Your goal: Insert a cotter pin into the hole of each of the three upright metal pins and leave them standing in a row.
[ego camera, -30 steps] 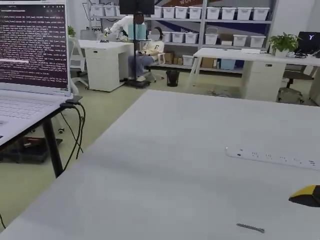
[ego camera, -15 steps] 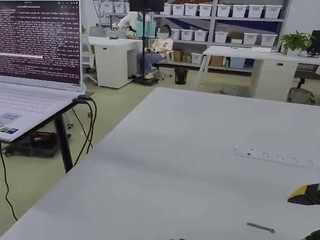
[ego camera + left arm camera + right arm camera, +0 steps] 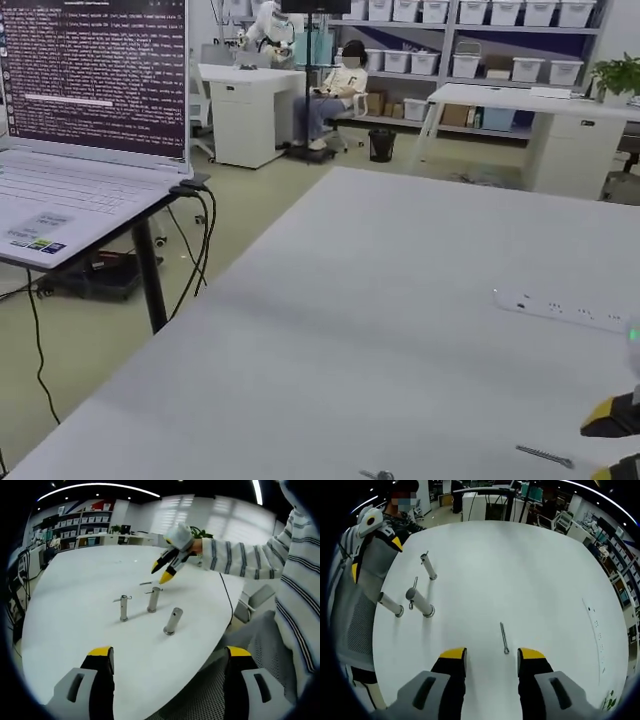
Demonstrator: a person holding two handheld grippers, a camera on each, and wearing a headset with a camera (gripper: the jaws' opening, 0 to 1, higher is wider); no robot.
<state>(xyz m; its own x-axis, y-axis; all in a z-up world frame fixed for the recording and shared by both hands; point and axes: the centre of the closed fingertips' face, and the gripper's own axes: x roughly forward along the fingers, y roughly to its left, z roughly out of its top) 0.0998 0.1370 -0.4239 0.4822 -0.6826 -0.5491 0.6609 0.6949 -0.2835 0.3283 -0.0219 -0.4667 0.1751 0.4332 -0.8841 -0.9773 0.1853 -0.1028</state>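
The loose cotter pin (image 3: 503, 637) lies flat on the table (image 3: 520, 570) at 12 o'clock of the released right gripper (image 3: 492, 656), long axis running 12 to 6, loop nearest. The left gripper (image 3: 169, 652) is released too.

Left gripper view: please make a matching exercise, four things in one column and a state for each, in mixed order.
1. nearest upright pin
2. leftmost upright pin
3. loose cotter pin
4. right gripper

a. lies flat on the table
b. hole empty
c. held over the table, jaws apart
d. hole filled

Pairs: 1-b, 2-d, 3-a, 4-c
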